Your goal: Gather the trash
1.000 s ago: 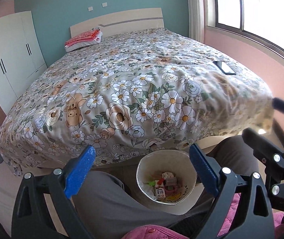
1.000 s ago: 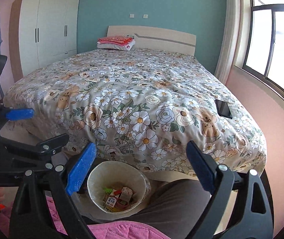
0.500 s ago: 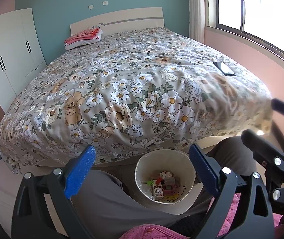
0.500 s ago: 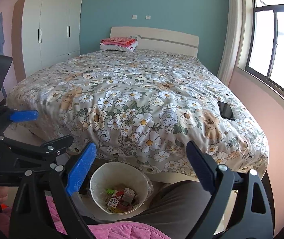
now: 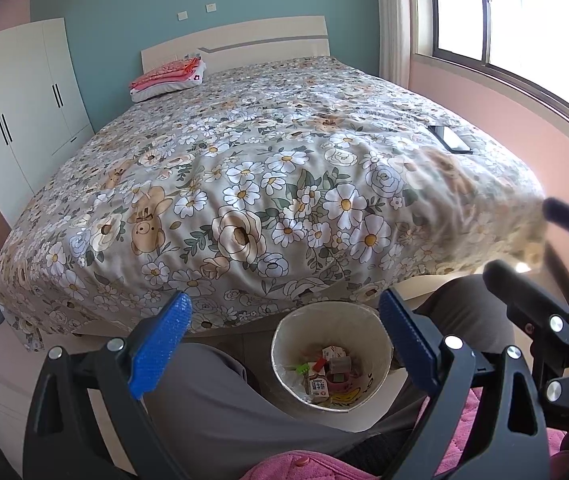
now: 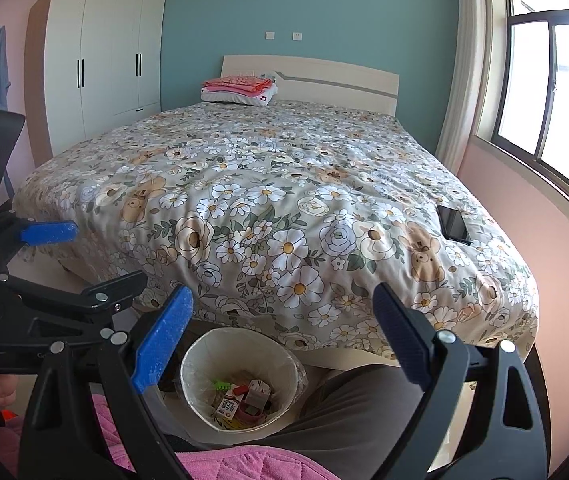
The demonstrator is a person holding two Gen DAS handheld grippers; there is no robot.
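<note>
Both of my grippers hang spread wide with nothing between the blue pads: the left gripper (image 5: 284,340) low in its frame, the right gripper (image 6: 282,334) likewise. Just beyond, at bottom centre, the wastebasket (image 6: 204,354) stands between grey trouser legs (image 5: 220,396), small cartons and scraps of trash (image 6: 244,400) lying in its bottom. Past it the flowered bedspread (image 6: 268,200) fills the middle, a black phone (image 6: 452,222) at its right edge, folded pink bedding (image 6: 240,86) by the headboard.

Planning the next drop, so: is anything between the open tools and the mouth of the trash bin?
Nothing visible blocks it. The trash bin stands open-topped on the floor between the person's legs, below the left tool and right tool.
</note>
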